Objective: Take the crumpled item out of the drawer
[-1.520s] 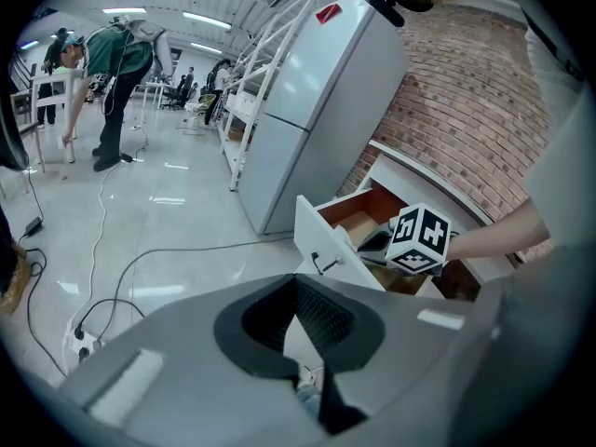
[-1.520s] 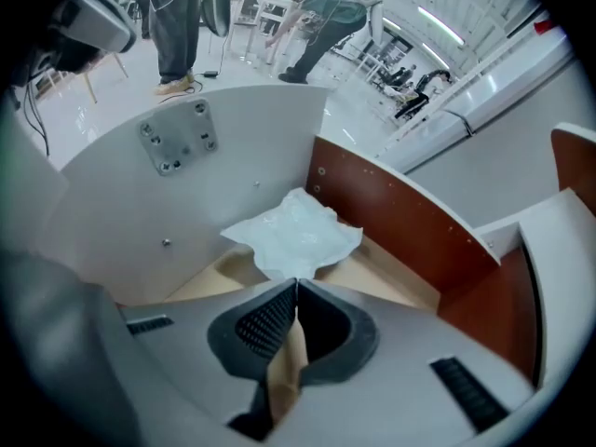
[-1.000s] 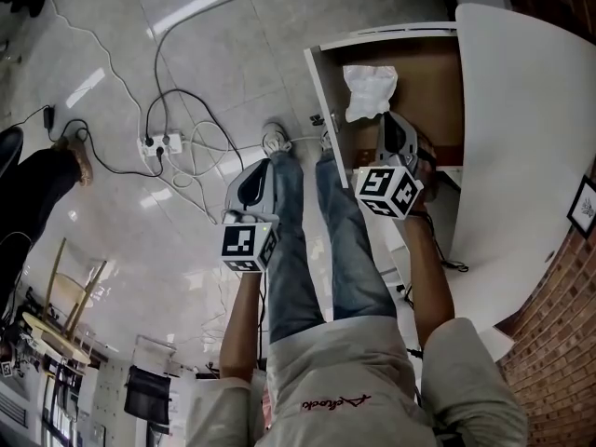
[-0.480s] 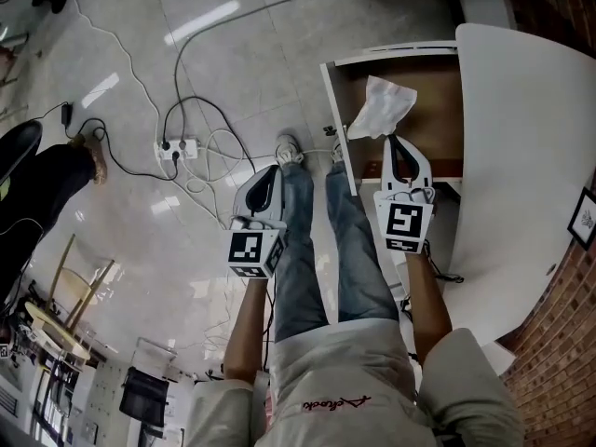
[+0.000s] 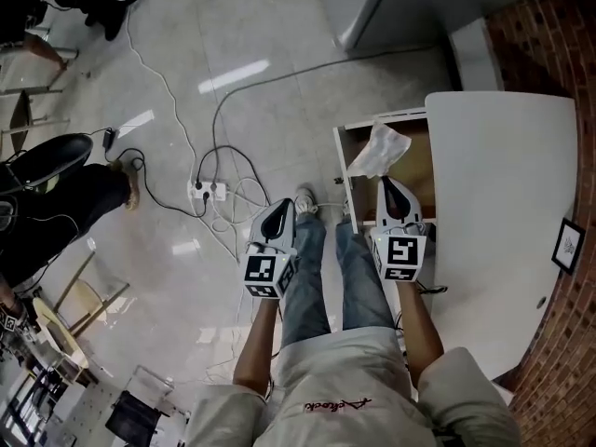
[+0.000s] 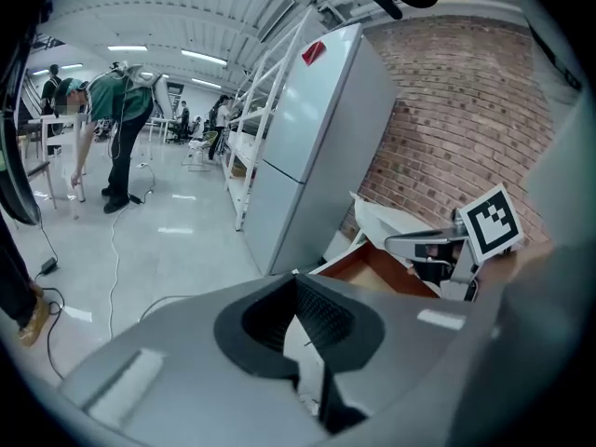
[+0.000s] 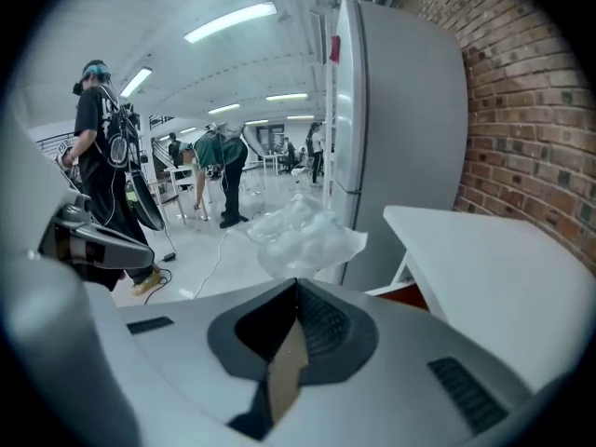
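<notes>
The crumpled item (image 5: 380,149) is a wad of thin white plastic or paper. My right gripper (image 5: 385,181) is shut on its lower edge and holds it above the front of the open drawer (image 5: 341,168), whose brown inside shows beside the white table (image 5: 498,212). In the right gripper view the wad (image 7: 303,234) stands up just past the closed tips of the right gripper (image 7: 296,282). My left gripper (image 5: 280,203) hangs over the floor left of the drawer, shut and empty, and its tips (image 6: 296,276) meet in the left gripper view.
A grey fridge (image 5: 391,7) stands beyond the drawer, with a brick wall (image 5: 549,35) to the right. A power strip (image 5: 207,191) with trailing cables lies on the floor at the left. My legs (image 5: 317,268) stand between the grippers. Other people stand far off (image 7: 102,147).
The right gripper has lifted the crumpled item from the drawer's floor up to its front edge. The head view has pulled back and higher; the left gripper stays low and shut.
</notes>
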